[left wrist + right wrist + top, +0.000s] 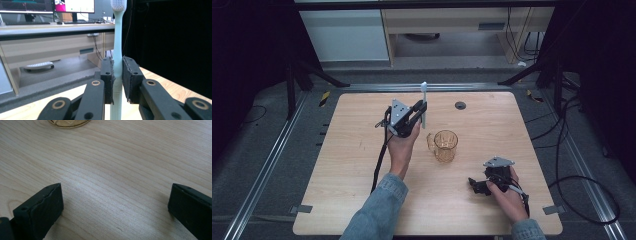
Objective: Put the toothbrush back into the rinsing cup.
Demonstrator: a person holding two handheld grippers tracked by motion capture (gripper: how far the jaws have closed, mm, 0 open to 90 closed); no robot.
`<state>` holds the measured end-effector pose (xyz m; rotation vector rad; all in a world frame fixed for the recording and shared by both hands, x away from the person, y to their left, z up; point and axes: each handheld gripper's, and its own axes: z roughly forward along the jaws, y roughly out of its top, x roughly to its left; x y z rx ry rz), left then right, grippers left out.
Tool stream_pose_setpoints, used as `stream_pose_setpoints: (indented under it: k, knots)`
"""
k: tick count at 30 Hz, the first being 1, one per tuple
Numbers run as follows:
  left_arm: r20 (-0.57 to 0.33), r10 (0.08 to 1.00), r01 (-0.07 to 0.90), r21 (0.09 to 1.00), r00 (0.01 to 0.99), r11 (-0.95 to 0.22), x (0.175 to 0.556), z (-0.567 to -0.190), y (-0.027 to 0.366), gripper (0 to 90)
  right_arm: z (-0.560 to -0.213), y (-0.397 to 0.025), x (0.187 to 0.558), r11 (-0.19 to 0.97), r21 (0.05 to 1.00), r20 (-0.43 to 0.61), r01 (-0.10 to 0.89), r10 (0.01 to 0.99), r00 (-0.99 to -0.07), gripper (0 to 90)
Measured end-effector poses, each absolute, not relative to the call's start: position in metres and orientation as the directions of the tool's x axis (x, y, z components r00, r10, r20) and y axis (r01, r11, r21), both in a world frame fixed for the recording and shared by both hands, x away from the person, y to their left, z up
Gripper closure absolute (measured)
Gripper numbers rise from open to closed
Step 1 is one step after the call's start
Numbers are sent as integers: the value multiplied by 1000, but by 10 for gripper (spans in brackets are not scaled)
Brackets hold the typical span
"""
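My left tool [418,111] is clamped on a pale toothbrush [118,47], held upright, bristles up, above the table [362,165], just behind the amber cup [444,145]. The cup stands near mid-table; I cannot tell what it holds. My right tool [476,186] rests low on the wood, jaws wide apart. A desk [50,47] with monitors stands beyond.

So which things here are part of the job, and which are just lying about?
In the job:
toothbrush, clamped upright in the left gripper
amber glass mug

Lying about:
right gripper, open and holding nothing, low over the table
dark round fitting
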<state>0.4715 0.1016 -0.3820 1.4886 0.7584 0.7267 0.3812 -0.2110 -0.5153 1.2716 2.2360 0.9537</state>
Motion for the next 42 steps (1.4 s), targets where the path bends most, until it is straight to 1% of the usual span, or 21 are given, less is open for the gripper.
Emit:
stream_pose_setpoints:
  k: [9,14,15,17,25,27,39,40,41,42]
  knots:
    - [19,823,7,1000,567,-27,463,-382,94,787,-515,-211,381,360,723,-6,589,857,-515,4]
    - [33,851,-4,999,525,-36,457,-387,90,787,-515,-211,381,359,723,-3,590,856,-517,4]
    - [33,851,-4,999,525,-36,457,-387,90,787,-515,-211,381,359,723,-3,590,856,-517,4]
    - [4,851,-3,1000,525,-2,456,-391,90,787,-515,-210,381,358,723,-2,591,857,-515,4]
    - [10,844,-21,1000,536,1,450,-397,87,787,-515,-211,381,362,724,-5,588,854,-520,4]
    - [-2,840,-18,1000,543,15,449,-398,86,787,-515,-211,381,367,724,-11,584,853,-522,4]
    - [3,830,-15,1000,558,6,447,-408,76,787,-514,-210,380,352,720,12,598,856,-518,4]
    - [5,828,-14,1000,560,4,446,-409,75,787,-515,-211,381,368,724,-12,584,853,-522,4]
    - [8,829,-17,1000,559,2,446,-409,74,787,-514,-210,380,352,720,11,598,856,-517,4]
    - [13,829,-18,1000,560,-4,445,-410,74,786,-516,-211,381,374,725,-20,579,851,-525,4]
